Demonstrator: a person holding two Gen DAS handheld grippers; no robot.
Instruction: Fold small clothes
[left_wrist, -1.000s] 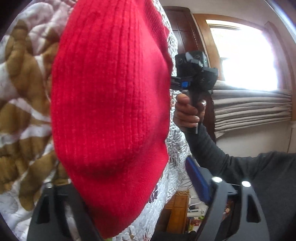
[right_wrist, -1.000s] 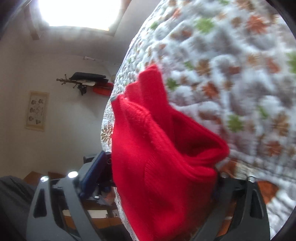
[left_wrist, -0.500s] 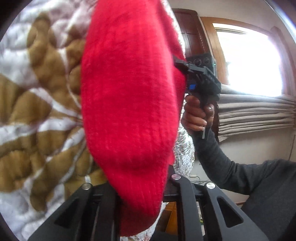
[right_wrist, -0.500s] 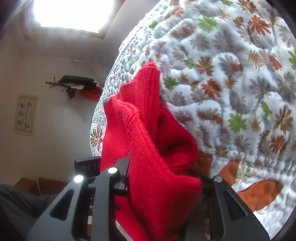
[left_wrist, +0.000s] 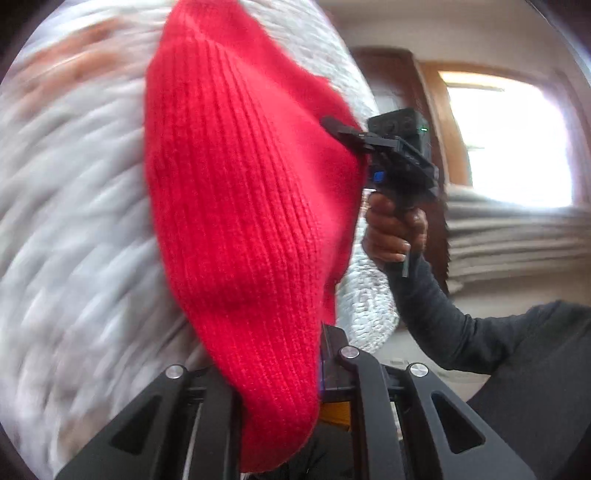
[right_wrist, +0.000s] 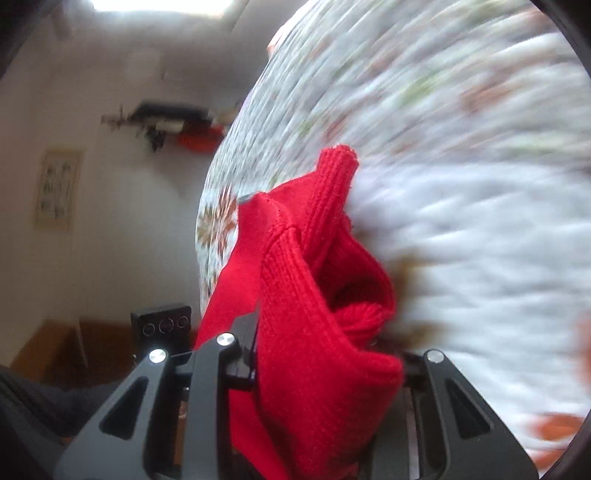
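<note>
Claw on the left (left_wrist: 273, 402) and right claw (right_wrist: 314, 387) each clench one end of the red knit garment (left_wrist: 240, 206), probably stretching it above the bed quilt (right_wrist: 461, 240) for folding.

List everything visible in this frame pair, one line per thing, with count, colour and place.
knitted garment: one, red, ribbed, held up off the bed between both hand-held grippers
quilt: one, white with leaf and flower prints, blurred, behind the garment
window: one, bright, wood-framed, far wall in the left wrist view
curtain: one, grey-beige, bunched below the window
wall picture: one, pale, on the white wall
wall rack: one, dark, with something red hung at it
left hand-held gripper: one, black, shut on the garment's lower end
right hand-held gripper: one, black, shut on the garment
hand: one, gripping the right handle
sleeve: one, dark grey
</note>
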